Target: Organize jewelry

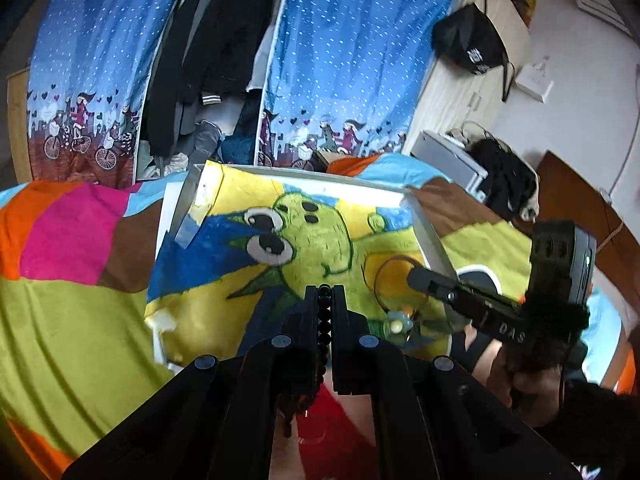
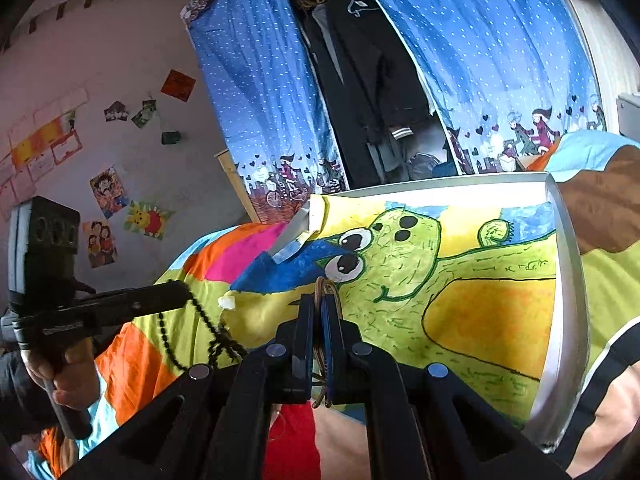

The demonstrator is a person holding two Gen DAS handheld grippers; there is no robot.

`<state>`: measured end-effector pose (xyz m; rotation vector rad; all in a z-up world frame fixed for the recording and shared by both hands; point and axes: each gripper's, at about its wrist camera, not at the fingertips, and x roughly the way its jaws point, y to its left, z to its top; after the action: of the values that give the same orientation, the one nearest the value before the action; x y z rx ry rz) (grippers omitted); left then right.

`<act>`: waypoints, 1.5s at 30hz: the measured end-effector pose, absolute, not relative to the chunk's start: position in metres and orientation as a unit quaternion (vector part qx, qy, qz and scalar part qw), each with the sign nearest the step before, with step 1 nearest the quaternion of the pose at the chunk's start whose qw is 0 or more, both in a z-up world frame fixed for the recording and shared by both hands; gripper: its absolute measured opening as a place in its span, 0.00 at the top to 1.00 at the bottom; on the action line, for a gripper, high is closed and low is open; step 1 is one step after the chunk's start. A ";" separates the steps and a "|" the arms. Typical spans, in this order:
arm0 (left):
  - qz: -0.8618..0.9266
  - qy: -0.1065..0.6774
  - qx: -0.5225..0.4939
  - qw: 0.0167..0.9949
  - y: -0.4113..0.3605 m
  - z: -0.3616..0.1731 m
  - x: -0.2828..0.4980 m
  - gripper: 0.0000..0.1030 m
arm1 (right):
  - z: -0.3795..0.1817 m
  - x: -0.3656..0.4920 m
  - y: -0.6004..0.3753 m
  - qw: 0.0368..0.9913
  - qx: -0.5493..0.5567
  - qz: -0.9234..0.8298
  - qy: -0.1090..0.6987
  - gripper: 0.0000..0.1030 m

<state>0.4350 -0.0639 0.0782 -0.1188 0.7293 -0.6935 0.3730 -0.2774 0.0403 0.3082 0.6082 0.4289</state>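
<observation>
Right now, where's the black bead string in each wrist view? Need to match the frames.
Left wrist: the black bead string runs down the centre, pinched between the left gripper fingers, bottom middle.
Right wrist: it hangs at lower left from the left gripper's tip, looping down over the bedspread.
Shared landmark: the green cartoon drawing in the white tray.

"DAS" in pale letters on right tool (image 1: 418,276) body; black bag (image 1: 470,42) print unreadable.

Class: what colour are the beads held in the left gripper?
Black beads, clearest in the left wrist view.
</observation>
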 end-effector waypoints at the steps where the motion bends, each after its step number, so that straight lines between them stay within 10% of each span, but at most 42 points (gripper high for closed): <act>1: -0.330 0.343 -0.063 0.877 -0.064 0.080 0.439 0.97 | 0.040 0.377 -0.280 0.919 0.157 0.206 0.297 0.95; 23: -0.220 0.418 -0.086 0.877 -0.065 0.007 0.512 0.96 | 0.004 0.393 -0.304 0.915 0.156 0.141 0.344 0.92; 25: -0.216 0.423 -0.086 0.876 -0.065 0.004 0.513 0.88 | 0.002 0.393 -0.304 0.915 0.157 0.137 0.346 0.70; 29: -0.209 0.409 -0.100 0.883 -0.058 0.007 0.508 0.50 | 0.004 0.387 -0.306 0.920 0.151 0.132 0.338 0.60; 45: -0.171 0.317 -0.084 0.929 -0.035 0.053 0.433 0.28 | 0.035 0.348 -0.293 0.955 0.084 0.094 0.270 0.16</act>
<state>0.4333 -0.0347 0.0530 -0.1718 0.6486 -0.3500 0.3478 -0.2934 0.0352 0.1703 0.5483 0.1901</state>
